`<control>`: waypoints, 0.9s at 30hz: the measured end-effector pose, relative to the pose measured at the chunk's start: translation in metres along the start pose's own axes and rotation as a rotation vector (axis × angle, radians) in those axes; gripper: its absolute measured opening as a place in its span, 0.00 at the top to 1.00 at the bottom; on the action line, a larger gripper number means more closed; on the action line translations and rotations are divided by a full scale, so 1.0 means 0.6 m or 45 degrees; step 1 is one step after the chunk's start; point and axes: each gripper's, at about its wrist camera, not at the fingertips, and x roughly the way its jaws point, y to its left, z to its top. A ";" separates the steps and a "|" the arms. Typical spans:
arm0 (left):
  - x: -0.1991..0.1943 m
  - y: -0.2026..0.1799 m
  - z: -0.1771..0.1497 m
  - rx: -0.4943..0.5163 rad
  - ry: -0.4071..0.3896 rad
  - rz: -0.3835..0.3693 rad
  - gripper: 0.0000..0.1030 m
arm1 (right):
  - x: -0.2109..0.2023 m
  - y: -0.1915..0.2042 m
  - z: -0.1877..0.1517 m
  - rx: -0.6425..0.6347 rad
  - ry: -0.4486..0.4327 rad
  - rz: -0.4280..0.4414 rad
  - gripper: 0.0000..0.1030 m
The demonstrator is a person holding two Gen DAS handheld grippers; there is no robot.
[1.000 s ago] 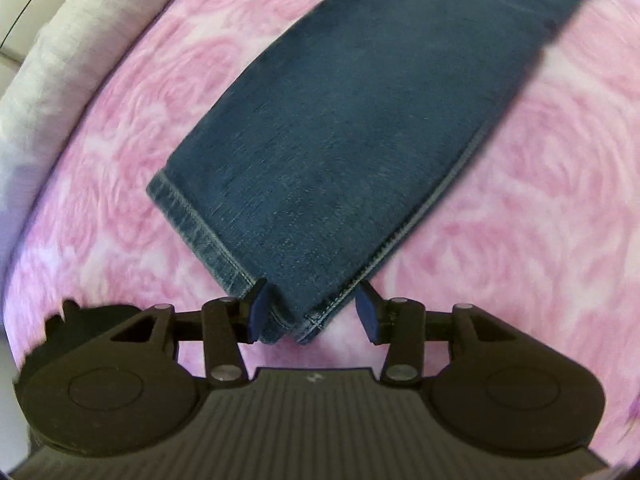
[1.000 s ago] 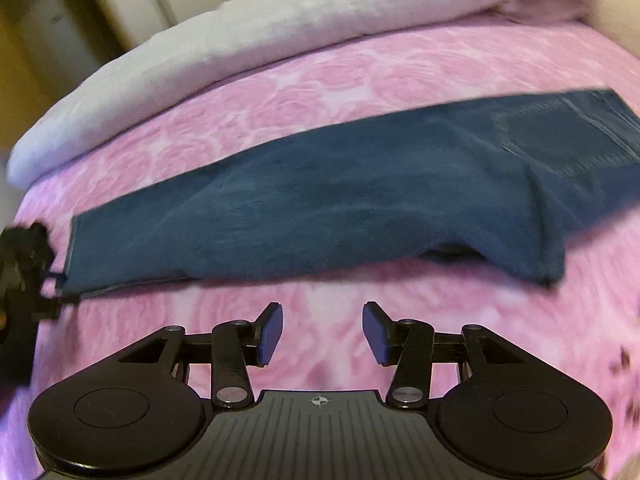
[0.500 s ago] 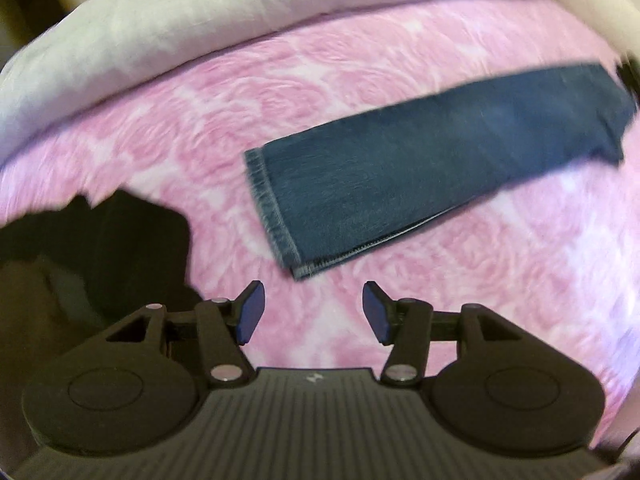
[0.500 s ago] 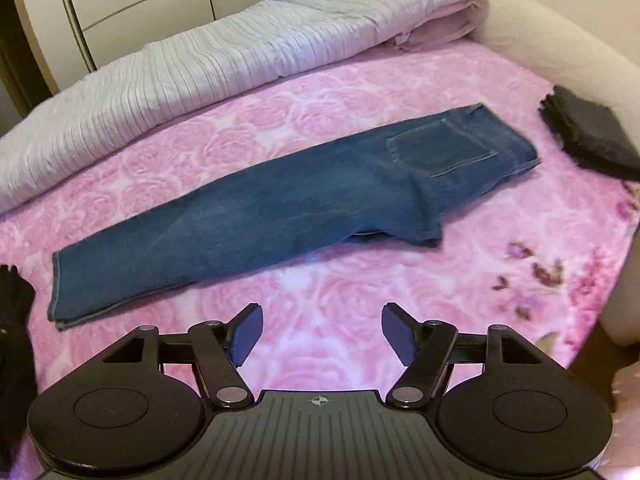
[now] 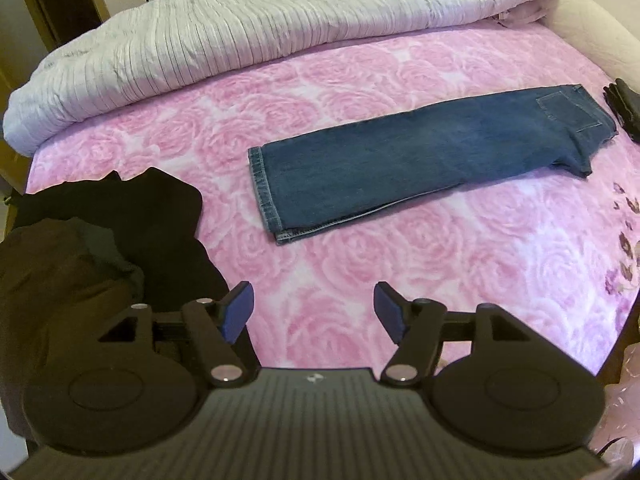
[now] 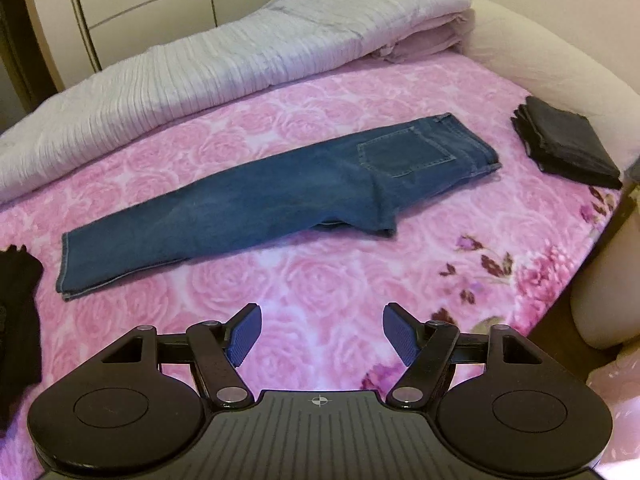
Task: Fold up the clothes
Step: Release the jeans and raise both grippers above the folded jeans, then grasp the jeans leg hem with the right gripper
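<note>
While nothing is being held, these things can be seen, from left to right:

Dark clothes pile (image 5: pixel 104 240): it is heaped at the left edge of the bed, not folded. It is probably waiting its turn. It is too dark for the kinds of clothes to be told, and part of it is cut off by the picture edge.

Left gripper (image 5: pixel 313 307): its tongs are spread wide and nothing is held. It is kept back above the near edge of the bed, well apart from the jeans, likely so the whole job can be looked over.

Jeans (image 6: pixel 280 196): they are laid flat across the middle of the pink rose blanket (image 6: pixel 328 280), one leg on top of the other, back pocket up. The hems are toward the left edge and the waist toward the right. They are stretched long, so it is judged that one fold is done and more folds are needed. The lower leg is mostly hidden.

Right gripper (image 6: pixel 322 330): its tongs are spread too, and are empty, held over the near edge.

Folded dark stack (image 6: pixel 564 148): it is set neatly near the right edge, perhaps as finished work.

White quilt (image 6: pixel 224 72): it is bunched along the far edge, out of the way.
</note>
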 end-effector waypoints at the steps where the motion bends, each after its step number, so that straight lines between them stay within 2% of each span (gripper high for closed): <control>1: -0.009 -0.007 -0.005 0.001 -0.006 0.000 0.39 | -0.007 -0.006 -0.005 0.004 -0.007 0.005 0.31; 9: -0.040 -0.040 -0.042 0.020 -0.031 0.013 0.38 | -0.041 -0.025 -0.030 -0.022 -0.057 0.082 0.31; 12: -0.028 -0.035 -0.055 0.035 -0.019 0.030 0.38 | -0.027 0.011 -0.035 -0.175 -0.061 0.121 0.31; 19: 0.043 0.013 -0.061 0.042 0.010 0.019 0.38 | 0.075 0.216 -0.065 -0.753 -0.038 0.277 0.31; 22: 0.080 0.036 -0.047 0.069 -0.022 0.011 0.38 | 0.144 0.323 -0.085 -1.037 -0.089 0.300 0.31; 27: 0.150 0.057 -0.017 0.235 -0.135 0.031 0.38 | 0.282 0.492 -0.144 -1.491 -0.262 0.348 0.31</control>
